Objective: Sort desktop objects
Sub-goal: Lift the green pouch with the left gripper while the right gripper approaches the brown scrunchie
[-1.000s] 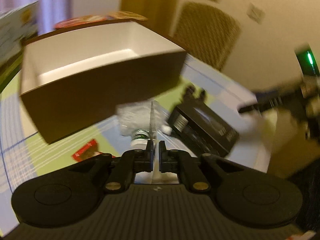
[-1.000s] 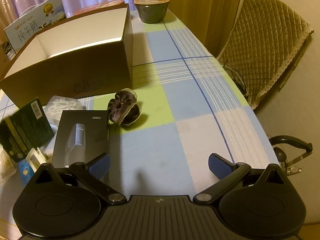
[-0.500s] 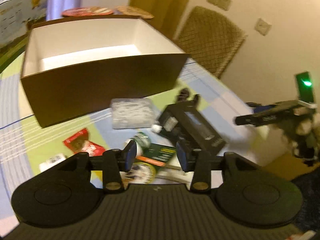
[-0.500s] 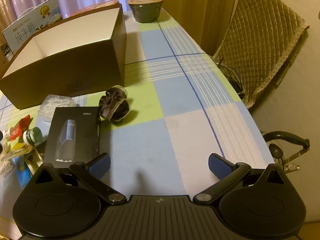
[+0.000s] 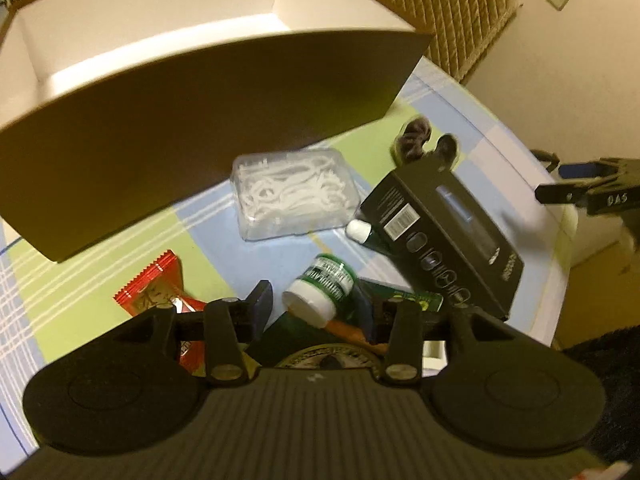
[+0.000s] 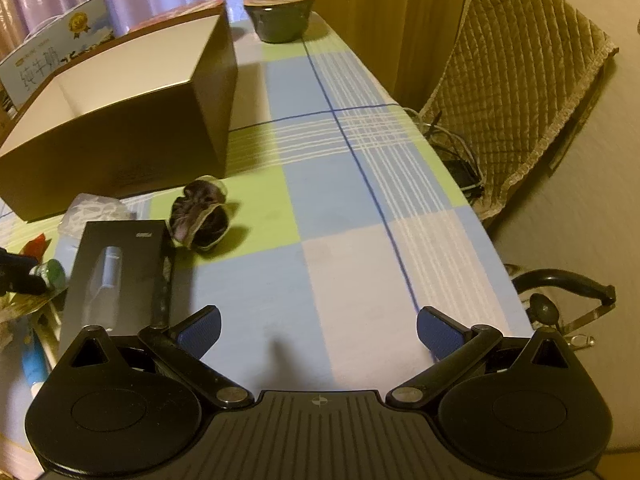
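Observation:
My left gripper (image 5: 312,304) hangs low over a pile of small things, its jaws opening. A green bottle with a white cap (image 5: 324,288) lies between its fingertips, and the pads do not press on it. A flat dark green packet (image 5: 280,336) lies under the gripper. Around it are a red sachet (image 5: 152,288), a clear box of floss picks (image 5: 292,196), a black product box (image 5: 440,236) and a dark scrunchie (image 5: 416,140). The brown carton with a white inside (image 5: 200,120) stands behind them. My right gripper (image 6: 318,328) is wide open over bare tablecloth, right of the black box (image 6: 116,276).
A lidded dark bowl (image 6: 280,16) and a printed milk carton (image 6: 52,56) stand at the far end. The table's right edge (image 6: 472,208) runs along a chair with a quilted cover (image 6: 516,92). A black metal frame (image 6: 560,292) sits on the floor.
The left gripper went from shut to partly open, let go of the dark green packet, and sank toward the pile. The right gripper drifted slightly right, still open.

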